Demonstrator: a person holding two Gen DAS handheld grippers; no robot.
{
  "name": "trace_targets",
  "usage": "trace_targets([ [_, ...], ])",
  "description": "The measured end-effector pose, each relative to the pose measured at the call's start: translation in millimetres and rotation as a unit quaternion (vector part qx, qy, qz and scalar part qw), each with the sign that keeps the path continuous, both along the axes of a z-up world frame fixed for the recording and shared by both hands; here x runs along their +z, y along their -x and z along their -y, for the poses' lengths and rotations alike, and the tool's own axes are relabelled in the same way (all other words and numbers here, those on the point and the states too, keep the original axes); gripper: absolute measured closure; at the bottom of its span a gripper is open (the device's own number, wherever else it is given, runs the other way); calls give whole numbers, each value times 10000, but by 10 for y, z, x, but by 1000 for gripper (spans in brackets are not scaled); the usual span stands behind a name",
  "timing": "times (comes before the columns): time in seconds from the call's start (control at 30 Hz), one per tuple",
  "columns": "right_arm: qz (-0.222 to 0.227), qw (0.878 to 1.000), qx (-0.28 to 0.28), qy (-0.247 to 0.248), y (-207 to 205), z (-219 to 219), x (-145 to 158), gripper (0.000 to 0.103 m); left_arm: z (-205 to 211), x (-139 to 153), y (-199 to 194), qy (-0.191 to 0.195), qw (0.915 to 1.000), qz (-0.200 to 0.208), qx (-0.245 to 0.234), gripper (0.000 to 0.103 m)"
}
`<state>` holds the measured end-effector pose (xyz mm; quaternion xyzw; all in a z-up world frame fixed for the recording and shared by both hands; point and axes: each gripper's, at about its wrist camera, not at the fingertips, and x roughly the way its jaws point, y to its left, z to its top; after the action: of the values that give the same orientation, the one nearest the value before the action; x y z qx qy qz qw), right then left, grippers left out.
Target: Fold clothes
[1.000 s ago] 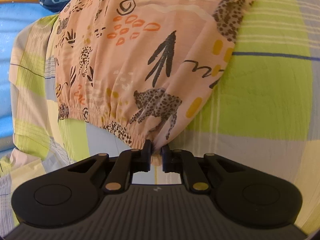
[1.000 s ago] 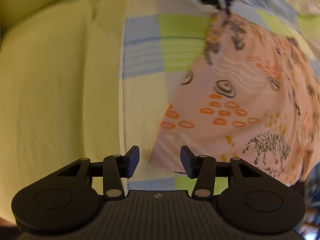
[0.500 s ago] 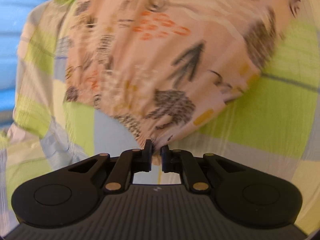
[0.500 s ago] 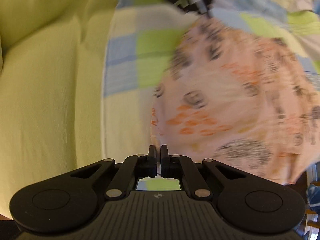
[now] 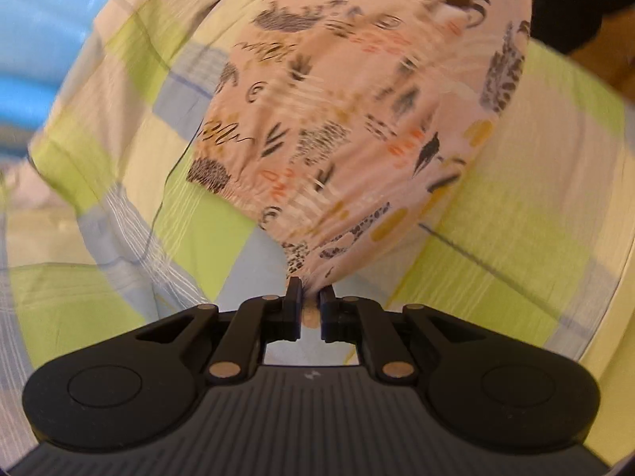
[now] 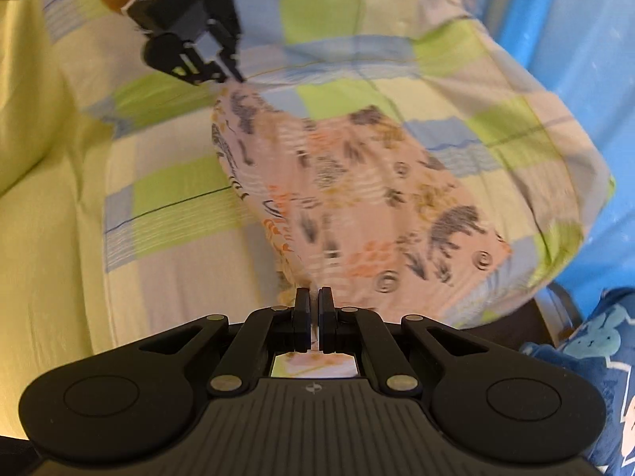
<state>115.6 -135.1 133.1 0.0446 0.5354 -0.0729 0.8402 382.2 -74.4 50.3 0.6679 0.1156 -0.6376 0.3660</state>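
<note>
Both grippers clamp the garment [image 6: 357, 206] above the bed [image 6: 178, 214] — left gripper [image 5: 310, 301] on its gathered waistband corner, right gripper [image 6: 314, 309] on the far end. The garment's long axis runs gripper to gripper — lifted, blurred, no fold visible yet.

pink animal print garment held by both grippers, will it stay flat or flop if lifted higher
The pink animal-print fabric garment probably flops: it sags between the left gripper and right gripper. It looks thin and light, bunching where pinched. Its gathered elastic edge will likely keep puckering.
</note>
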Motion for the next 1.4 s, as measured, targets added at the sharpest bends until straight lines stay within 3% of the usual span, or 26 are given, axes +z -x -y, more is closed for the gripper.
trace_targets([
  [0.1, -97, 9996, -52, -265, -64, 550, -143, 101, 367, 38, 3, -205, 9994, -139, 258, 97],
  [0.3, -238, 9977, -85, -636, -243, 1606, -441, 101, 1142, -197, -13, -748, 9952, -238, 581, 98],
  [0.67, -384, 9884, -708, -1288, -556, 2898, -1013, 101, 2238, -664, -386, -1402, 9787, -655, 1349, 98],
  [0.87, -566, 9788, -1223, -1543, -612, 3366, -1418, 103, 2484, -921, -570, -1494, 9692, -818, 1778, 98],
  [1.03, -660, 9734, -1413, -1678, -632, 3542, -1644, 103, 2568, -970, -685, -1401, 9613, -1099, 2101, 98],
  [1.33, -578, 9657, -1642, -1925, -572, 3584, -1724, 103, 2520, -889, -893, -1227, 9500, -1529, 2429, 94],
  [1.4, -552, 9626, -1735, -2009, -529, 3573, -1755, 89, 2522, -895, -914, -1215, 9504, -1539, 2416, 94],
])
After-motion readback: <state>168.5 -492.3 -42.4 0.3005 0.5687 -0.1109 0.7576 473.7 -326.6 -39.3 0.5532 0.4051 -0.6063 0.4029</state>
